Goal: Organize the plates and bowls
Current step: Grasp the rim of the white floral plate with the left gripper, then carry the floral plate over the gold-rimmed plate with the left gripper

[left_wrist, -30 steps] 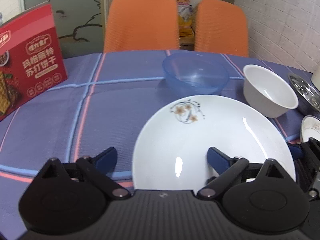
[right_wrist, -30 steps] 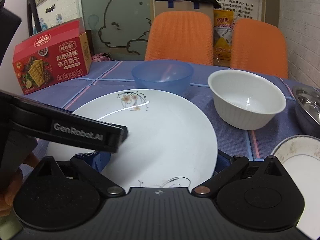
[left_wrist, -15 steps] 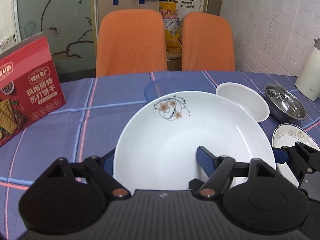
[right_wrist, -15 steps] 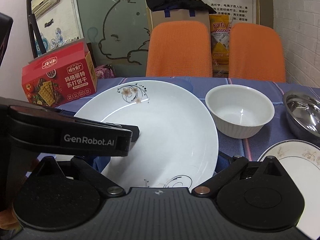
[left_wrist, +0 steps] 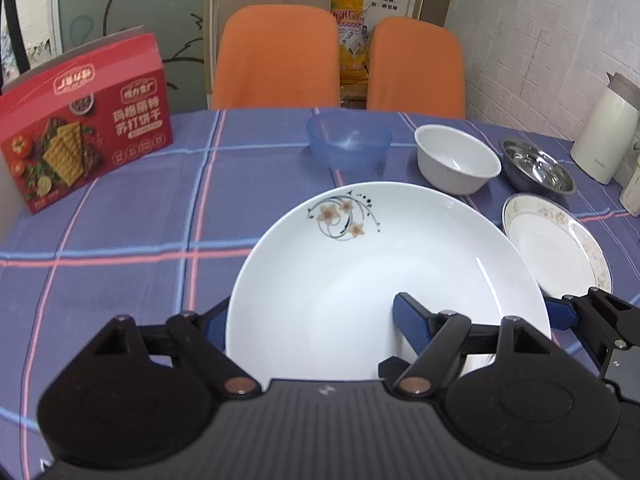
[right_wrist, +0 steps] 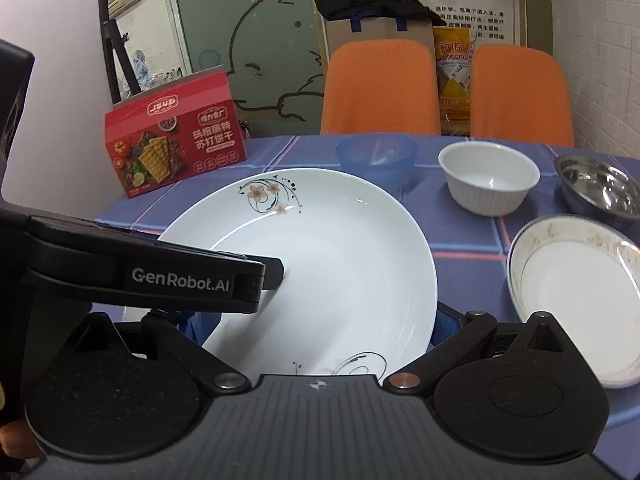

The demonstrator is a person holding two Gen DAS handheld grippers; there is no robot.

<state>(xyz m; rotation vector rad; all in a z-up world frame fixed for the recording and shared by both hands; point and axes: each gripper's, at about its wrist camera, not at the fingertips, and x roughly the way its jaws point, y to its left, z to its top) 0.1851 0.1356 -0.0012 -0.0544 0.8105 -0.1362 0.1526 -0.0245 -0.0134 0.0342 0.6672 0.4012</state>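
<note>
left gripper (left_wrist: 308,326): clamped, level | right gripper (right_wrist: 320,322): clamped, level
</note>
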